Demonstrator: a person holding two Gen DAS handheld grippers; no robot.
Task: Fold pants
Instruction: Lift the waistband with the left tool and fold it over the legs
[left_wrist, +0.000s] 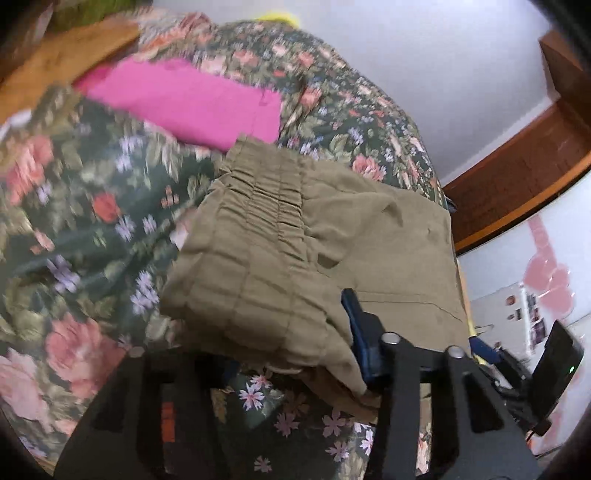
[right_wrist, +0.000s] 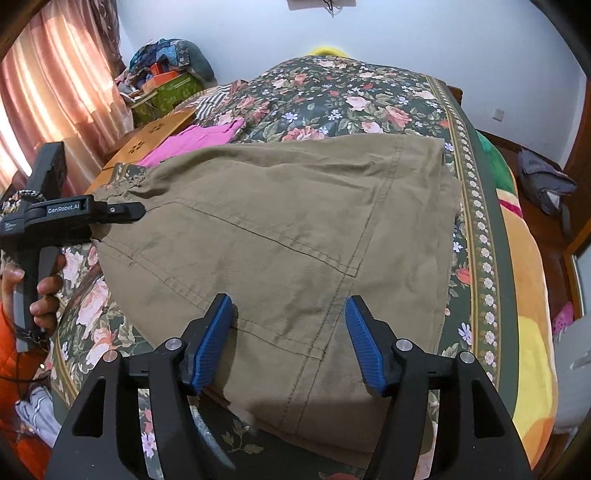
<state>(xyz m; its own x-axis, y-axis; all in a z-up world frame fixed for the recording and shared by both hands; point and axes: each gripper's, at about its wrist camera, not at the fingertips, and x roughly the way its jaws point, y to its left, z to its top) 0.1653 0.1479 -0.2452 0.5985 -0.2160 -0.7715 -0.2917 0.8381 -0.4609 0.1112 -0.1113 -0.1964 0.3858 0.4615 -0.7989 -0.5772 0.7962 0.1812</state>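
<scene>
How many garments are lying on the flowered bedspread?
2 visible: the olive pants spread in the middle, held by the left gripper at the waistband, and a pink garment behind them. More may be hidden.

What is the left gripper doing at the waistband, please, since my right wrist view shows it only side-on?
Observer: The khaki pants drape over the left gripper; only one blue pad shows.
Operator: Is the waistband flat?
Observer: No, the elastic waistband is raised, with its gathers facing the camera.
Operator: And the pink garment?
Observer: The pink garment lies flat on the floral bedspread, beyond the waistband.
</scene>
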